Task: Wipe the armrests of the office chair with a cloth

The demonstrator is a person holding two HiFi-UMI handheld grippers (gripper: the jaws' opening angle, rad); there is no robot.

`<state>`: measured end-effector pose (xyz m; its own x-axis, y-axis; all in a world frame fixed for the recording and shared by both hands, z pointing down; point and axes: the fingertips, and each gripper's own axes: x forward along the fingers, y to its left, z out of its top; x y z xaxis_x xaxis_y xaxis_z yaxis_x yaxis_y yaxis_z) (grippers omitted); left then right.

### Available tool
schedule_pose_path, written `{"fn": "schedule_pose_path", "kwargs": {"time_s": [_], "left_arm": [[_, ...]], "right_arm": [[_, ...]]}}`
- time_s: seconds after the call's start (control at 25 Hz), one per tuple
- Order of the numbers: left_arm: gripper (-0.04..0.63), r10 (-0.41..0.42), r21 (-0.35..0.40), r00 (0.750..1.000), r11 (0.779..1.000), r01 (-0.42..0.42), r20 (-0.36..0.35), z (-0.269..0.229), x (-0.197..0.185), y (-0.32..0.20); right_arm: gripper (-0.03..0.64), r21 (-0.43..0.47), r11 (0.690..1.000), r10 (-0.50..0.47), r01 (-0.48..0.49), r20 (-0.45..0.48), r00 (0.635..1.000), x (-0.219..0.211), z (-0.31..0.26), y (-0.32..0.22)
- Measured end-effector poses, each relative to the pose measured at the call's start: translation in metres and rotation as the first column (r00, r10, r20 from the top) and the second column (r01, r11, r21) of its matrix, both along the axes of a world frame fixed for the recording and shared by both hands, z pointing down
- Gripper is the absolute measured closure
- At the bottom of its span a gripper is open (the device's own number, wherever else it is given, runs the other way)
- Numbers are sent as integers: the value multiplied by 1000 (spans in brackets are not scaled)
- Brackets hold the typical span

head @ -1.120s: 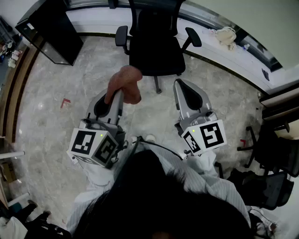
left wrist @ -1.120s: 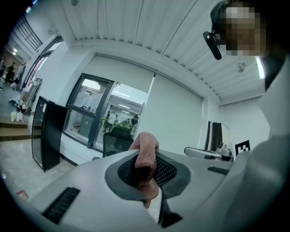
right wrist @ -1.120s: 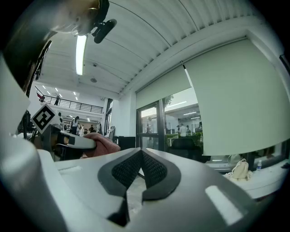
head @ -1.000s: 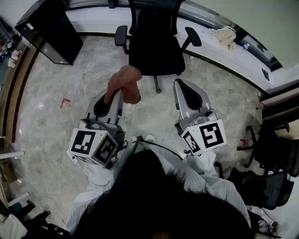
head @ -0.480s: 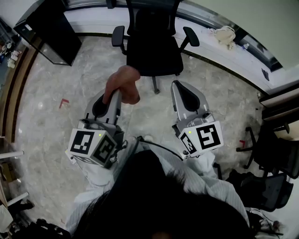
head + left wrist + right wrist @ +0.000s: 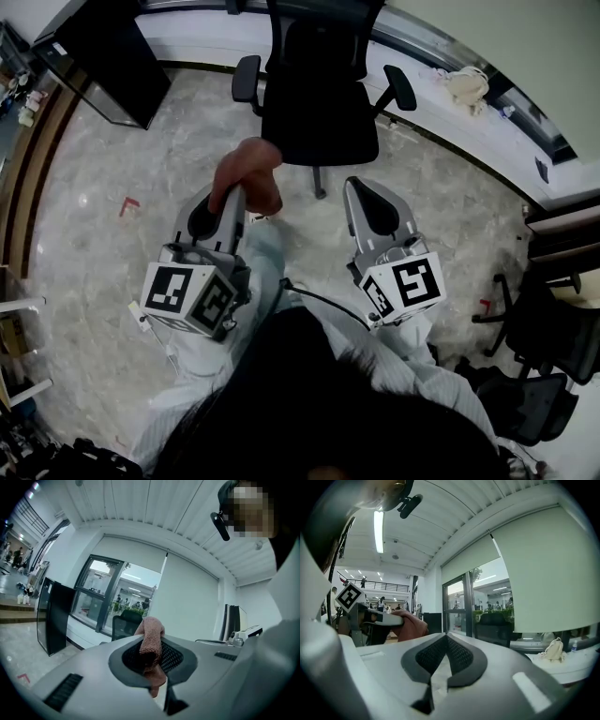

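Two grippers are in view, and one is loaded. The left gripper's (image 6: pixel 234 192) fingers are clamped on a pinkish-brown cloth (image 6: pixel 150 632). It bunches above the tips and hangs a little below them. The right gripper's (image 6: pixel 446 639) fingers are pressed together with nothing between them.

Progress: judged nil. The cloth is held in the air, well apart from the chair (image 6: pixel 317 89), which stands ahead of both pairs of fingers. One armrest (image 6: pixel 246 77) lies ahead of the left fingers and the other (image 6: pixel 400 87) ahead of the right fingers. Neither is touched, so both are left to wipe.

Clearance: open floor (image 6: pixel 112 178) lies between the fingers and the chair, with nothing in the way. A dark cabinet (image 6: pixel 98 61) stands far out to the left of the left fingers. A white ledge (image 6: pixel 431 112) runs beyond the chair. Other chairs (image 6: pixel 548 328) sit out to the right of the right fingers, well apart. The approach is judged free. The tight side is likely the chair back and the ledge beyond the armrests.
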<state>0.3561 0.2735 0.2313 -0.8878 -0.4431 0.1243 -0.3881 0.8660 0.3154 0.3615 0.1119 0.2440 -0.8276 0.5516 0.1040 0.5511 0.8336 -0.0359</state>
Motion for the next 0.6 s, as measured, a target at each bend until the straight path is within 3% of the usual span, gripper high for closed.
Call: {"fn": "schedule_pose_path", "kwargs": {"time_s": [0.16,0.6], "left_arm": [[571,8,-2,1000,1000,-8,1,19,-74,18],[571,103,-48,995,994,-103,-8,5,-334,81]], "right_arm": [[615,-3,1000,9,-9,-7,1000,-71,19,15],[615,-32,994,105,-107,-49,993,-304,9,74]]}}
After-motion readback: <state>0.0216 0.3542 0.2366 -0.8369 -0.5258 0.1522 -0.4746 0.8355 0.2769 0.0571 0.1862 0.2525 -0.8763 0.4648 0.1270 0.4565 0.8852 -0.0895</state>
